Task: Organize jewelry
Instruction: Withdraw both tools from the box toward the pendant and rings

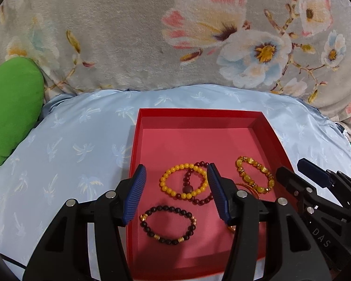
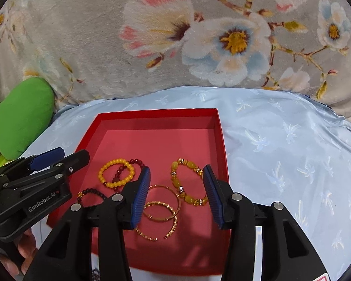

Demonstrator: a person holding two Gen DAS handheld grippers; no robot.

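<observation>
A shallow red tray (image 1: 199, 113) (image 2: 156, 112) lies on a light blue cloth and holds several bracelets. In the left wrist view my left gripper (image 1: 176, 166) hangs open over a yellow bead bracelet (image 1: 162, 183), which overlaps a dark red bead bracelet (image 1: 201, 201). A dark bracelet with gold beads (image 1: 170, 242) lies nearer to me. An amber bracelet (image 1: 270, 182) (image 2: 175, 180) sits to the right. In the right wrist view my right gripper (image 2: 176, 168) stands open above the amber bracelet and the gold bangles (image 2: 162, 202). Nothing is gripped by either one.
A light blue cloth with palm prints (image 1: 70, 152) covers the surface around the tray. Behind it rises a grey floral blanket (image 1: 128, 35). A green cushion (image 1: 11, 107) sits at the far left. A hand (image 2: 23, 250) shows under the left gripper.
</observation>
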